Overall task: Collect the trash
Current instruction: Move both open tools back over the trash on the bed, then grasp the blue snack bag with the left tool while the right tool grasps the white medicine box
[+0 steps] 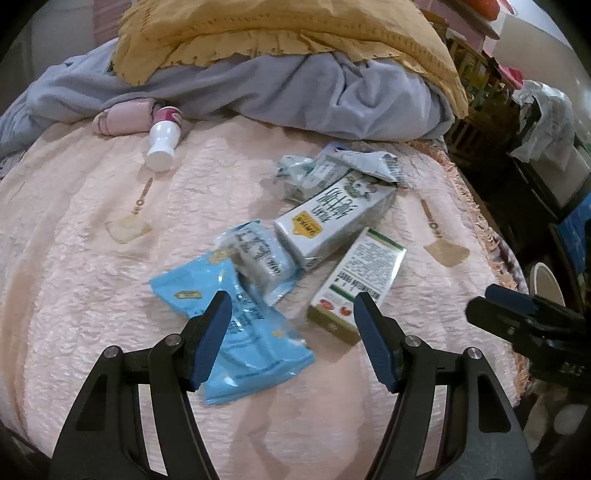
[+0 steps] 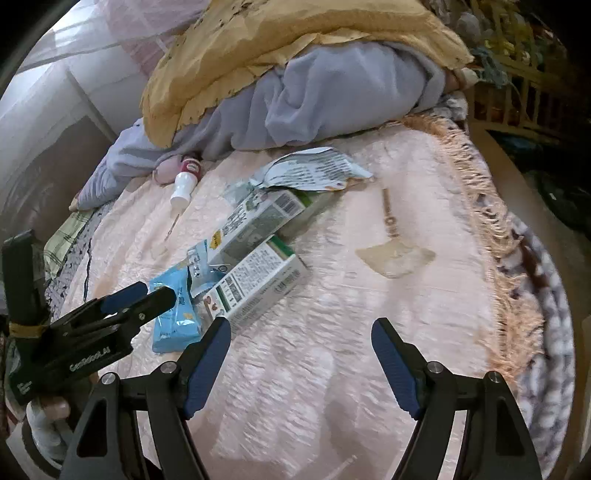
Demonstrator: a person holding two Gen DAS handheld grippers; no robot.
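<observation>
Trash lies on a pink bed cover (image 1: 92, 280). A light blue snack bag (image 1: 240, 332) lies between and just ahead of my open left gripper (image 1: 291, 306). Beyond it are a clear wrapper (image 1: 258, 254), a white milk carton (image 1: 332, 218), a green-edged carton (image 1: 358, 280), a torn silver wrapper (image 1: 365, 162) and a small white bottle (image 1: 162, 140). My right gripper (image 2: 301, 332) is open and empty over bare cover, right of the cartons (image 2: 258, 284). The left gripper (image 2: 136, 295) shows in the right wrist view above the blue bag (image 2: 177, 310).
A grey blanket (image 1: 295, 96) and a yellow blanket (image 1: 277, 33) are piled at the back of the bed. The fringed bed edge (image 2: 491, 236) runs along the right. Dark furniture and a white plastic bag (image 1: 546, 122) stand beyond the edge.
</observation>
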